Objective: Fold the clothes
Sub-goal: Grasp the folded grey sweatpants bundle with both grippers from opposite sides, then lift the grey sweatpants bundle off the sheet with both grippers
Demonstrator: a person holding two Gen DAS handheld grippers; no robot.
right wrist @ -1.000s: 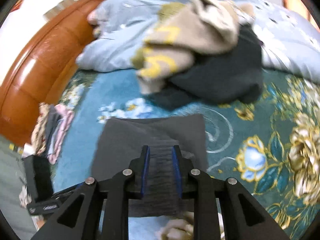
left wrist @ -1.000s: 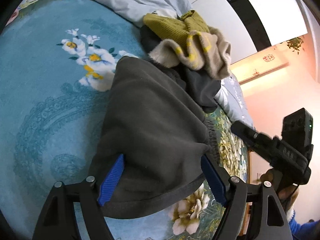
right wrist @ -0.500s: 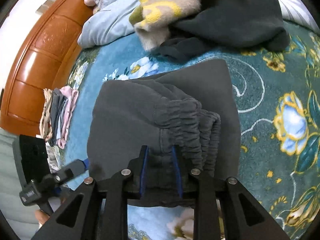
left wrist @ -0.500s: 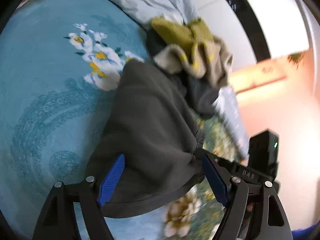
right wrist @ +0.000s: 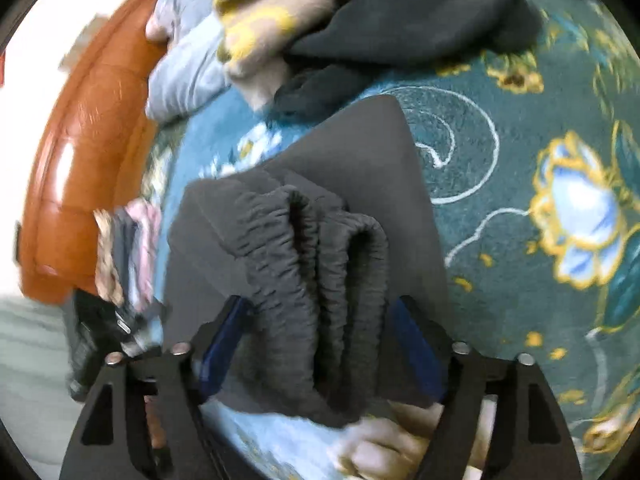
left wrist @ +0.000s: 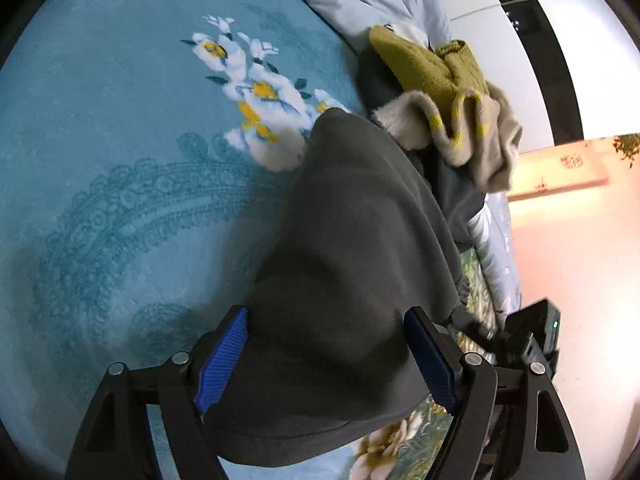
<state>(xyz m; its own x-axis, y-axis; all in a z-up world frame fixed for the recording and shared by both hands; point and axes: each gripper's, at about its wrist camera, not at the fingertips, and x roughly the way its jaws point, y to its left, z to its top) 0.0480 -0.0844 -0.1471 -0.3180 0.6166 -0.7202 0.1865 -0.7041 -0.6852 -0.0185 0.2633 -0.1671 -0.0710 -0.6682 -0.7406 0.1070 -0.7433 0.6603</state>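
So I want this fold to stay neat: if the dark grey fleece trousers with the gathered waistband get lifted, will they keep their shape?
Probably not. The dark grey fleece trousers look soft and drape over themselves, so they would likely sag. The gathered waistband bunches in thick rolls, so it may spring open. The fuzzy blue floral blanket beneath probably resists sliding.

Your garment (left wrist: 352,280): plain charcoal grey, gathered waistband (right wrist: 312,280) same shade. Bedspread (left wrist: 120,160): teal, white-and-yellow flowers, gold-edged blue blooms on your right. Sweater (left wrist: 448,100): olive and beige, yellow stripes. Finger pads (left wrist: 222,360): blue. Headboard (right wrist: 80,160): glossy orange-brown.
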